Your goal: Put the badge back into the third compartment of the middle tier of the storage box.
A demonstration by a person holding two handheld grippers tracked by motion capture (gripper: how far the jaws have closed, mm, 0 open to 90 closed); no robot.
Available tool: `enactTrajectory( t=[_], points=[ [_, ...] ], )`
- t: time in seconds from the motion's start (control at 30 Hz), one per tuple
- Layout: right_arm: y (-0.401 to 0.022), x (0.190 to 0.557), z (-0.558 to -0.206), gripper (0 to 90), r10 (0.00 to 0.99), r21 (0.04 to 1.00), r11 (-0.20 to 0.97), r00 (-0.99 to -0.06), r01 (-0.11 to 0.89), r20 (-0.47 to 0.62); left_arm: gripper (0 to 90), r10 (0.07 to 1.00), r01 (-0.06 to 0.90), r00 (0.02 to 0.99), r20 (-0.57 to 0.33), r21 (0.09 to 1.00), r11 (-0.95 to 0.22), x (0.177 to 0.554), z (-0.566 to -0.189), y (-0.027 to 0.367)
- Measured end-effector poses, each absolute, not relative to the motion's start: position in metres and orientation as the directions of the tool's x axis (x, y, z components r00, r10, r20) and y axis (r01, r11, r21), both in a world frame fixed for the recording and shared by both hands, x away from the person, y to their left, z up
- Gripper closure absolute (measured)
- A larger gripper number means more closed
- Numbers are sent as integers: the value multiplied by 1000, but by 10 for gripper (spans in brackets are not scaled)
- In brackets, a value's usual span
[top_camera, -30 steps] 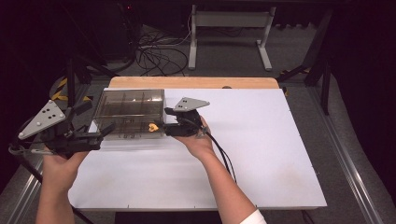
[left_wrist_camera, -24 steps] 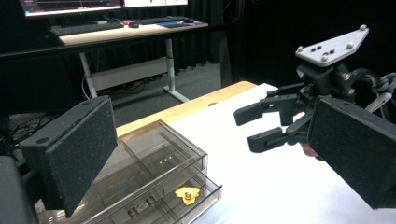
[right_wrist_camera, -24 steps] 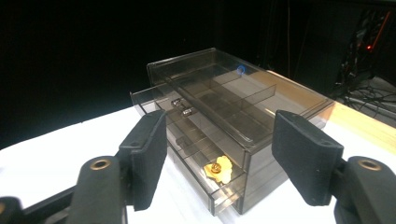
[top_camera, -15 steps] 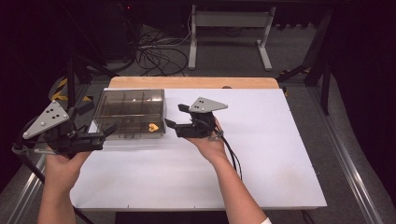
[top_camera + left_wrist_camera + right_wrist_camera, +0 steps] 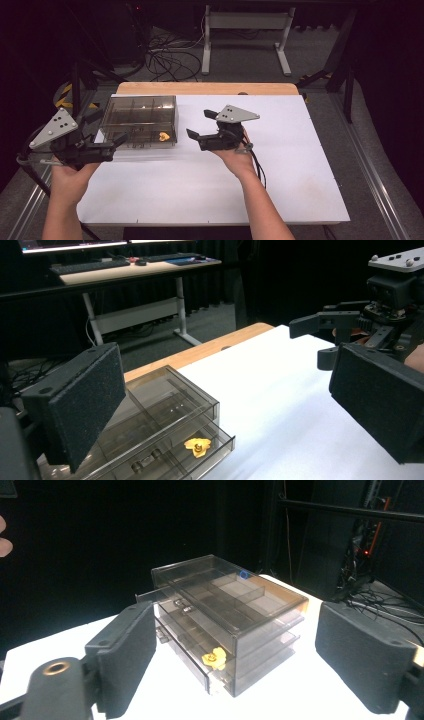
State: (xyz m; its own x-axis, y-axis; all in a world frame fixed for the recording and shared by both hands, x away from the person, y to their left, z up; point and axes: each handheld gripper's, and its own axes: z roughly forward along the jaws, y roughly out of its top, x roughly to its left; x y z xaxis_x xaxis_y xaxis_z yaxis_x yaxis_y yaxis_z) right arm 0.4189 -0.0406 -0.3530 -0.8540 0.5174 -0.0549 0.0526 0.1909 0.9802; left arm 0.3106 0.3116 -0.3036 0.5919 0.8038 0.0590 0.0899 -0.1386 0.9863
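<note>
The right tool (image 5: 196, 126) is hovering with jaws just spreading, nothing between them, just right of the smoky transparent plastic drawer cabinet (image 5: 140, 120); its small yellow piece (image 5: 163, 135) is lying in the protruding bottom drawer, nearest this tool.

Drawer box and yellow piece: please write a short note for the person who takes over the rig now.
Right gripper: open, nothing between its jaws, which have just been opening; it is apart from the drawer box.
Left gripper: open, holds nothing, near the box's front left.
Yellow piece: lies in the bottom drawer, which is pulled out.
Done: the piece is in the drawer.
Left: probably to push the drawer shut.
</note>
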Motion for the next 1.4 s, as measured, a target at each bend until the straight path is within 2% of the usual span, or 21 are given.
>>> enactTrajectory(
  t=[0.73, 1.4],
  points=[
    [-88, 410, -351, 86, 575, 988, 148, -816, 37, -56, 22, 803, 100, 593, 60, 984, -148, 311, -305, 308],
    [-131, 402, -350, 55, 629, 994, 100, -776, 33, -38, 22, 803, 104, 593, 65, 982, -156, 312, -308, 306]
  ],
)
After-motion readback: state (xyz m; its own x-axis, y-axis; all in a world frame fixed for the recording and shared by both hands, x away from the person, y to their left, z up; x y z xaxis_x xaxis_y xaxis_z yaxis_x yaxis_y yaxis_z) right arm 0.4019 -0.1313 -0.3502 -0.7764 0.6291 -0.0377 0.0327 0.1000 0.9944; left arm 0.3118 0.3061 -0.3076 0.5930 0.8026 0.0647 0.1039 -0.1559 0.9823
